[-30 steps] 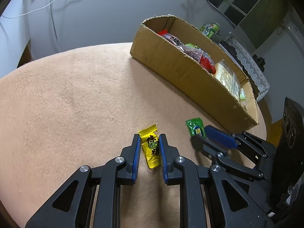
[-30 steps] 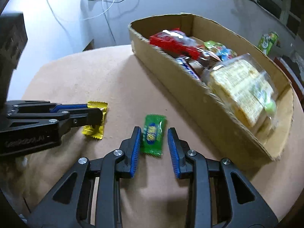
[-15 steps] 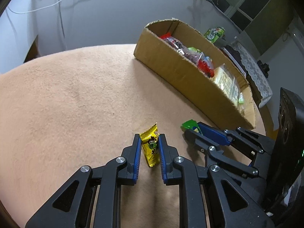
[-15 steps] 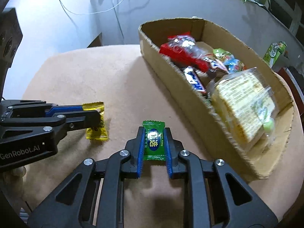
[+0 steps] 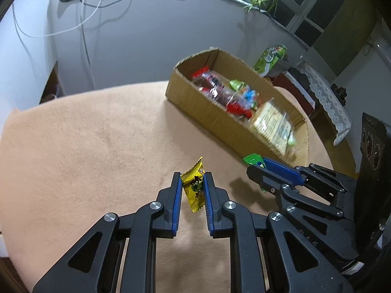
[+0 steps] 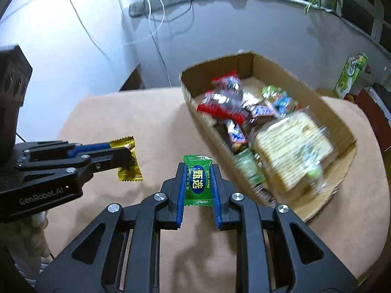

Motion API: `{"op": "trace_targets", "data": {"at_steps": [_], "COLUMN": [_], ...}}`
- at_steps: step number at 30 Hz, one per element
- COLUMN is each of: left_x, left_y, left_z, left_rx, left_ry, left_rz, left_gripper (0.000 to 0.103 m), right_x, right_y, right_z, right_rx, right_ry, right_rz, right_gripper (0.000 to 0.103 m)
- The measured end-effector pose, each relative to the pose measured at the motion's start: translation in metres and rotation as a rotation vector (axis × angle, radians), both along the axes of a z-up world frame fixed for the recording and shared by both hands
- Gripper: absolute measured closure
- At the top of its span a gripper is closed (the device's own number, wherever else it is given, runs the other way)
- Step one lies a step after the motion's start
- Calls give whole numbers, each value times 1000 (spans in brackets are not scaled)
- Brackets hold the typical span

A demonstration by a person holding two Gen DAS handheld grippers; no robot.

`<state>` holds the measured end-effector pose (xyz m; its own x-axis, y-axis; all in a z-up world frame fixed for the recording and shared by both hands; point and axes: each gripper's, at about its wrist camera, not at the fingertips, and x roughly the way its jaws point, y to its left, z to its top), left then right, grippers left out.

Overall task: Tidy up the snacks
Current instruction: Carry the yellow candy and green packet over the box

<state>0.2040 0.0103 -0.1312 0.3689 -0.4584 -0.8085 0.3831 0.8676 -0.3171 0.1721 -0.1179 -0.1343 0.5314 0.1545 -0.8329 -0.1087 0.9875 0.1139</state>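
Observation:
My left gripper [image 5: 192, 178] is shut on a small yellow candy [image 5: 194, 190], held edgewise above the tan table. In the right wrist view that gripper [image 6: 128, 151] reaches in from the left with the yellow candy [image 6: 128, 168] hanging from it. My right gripper [image 6: 198, 168] is shut on a green wrapped candy [image 6: 198, 183], also lifted off the table. From the left wrist view the right gripper [image 5: 254, 164] shows at the right with a corner of the green candy [image 5: 251, 158]. A cardboard box [image 6: 207, 127] [image 5: 207, 114] holding several snacks stands beyond and to the right.
The round table [image 5: 85, 146] has a tan cloth. Inside the box lie red packets [image 6: 220, 102] and a clear-wrapped cake [image 6: 293, 146]. A green carton [image 6: 352, 75] stands behind the table. White cables [image 6: 156, 12] hang on the wall. A hand [image 6: 34, 239] shows low at the left.
Both grippers have risen off the table with their candies. The right gripper closed on the green candy, which lay flat before. The box now looks farther away and more of its inside shows.

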Motion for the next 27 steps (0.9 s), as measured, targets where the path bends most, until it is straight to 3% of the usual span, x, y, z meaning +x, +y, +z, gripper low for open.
{"op": "trace_targets", "data": {"at_steps": [11, 17, 27], "left_x": [10, 24, 54], "left_y": [-24, -47, -86], "left_z": [34, 47, 59], "left_rx": [-37, -63, -38], "left_ry": [-48, -55, -81], "left_rz": [15, 24, 32], "left_gripper": [87, 87, 87], "right_x": [13, 32, 77], "right_y": [-40, -68, -99], "right_z": [43, 54, 61], "right_rx": [37, 59, 75], "right_ry": [-36, -13, 7], "right_rz": [-24, -29, -30], "right_gripper": [84, 84, 84]}}
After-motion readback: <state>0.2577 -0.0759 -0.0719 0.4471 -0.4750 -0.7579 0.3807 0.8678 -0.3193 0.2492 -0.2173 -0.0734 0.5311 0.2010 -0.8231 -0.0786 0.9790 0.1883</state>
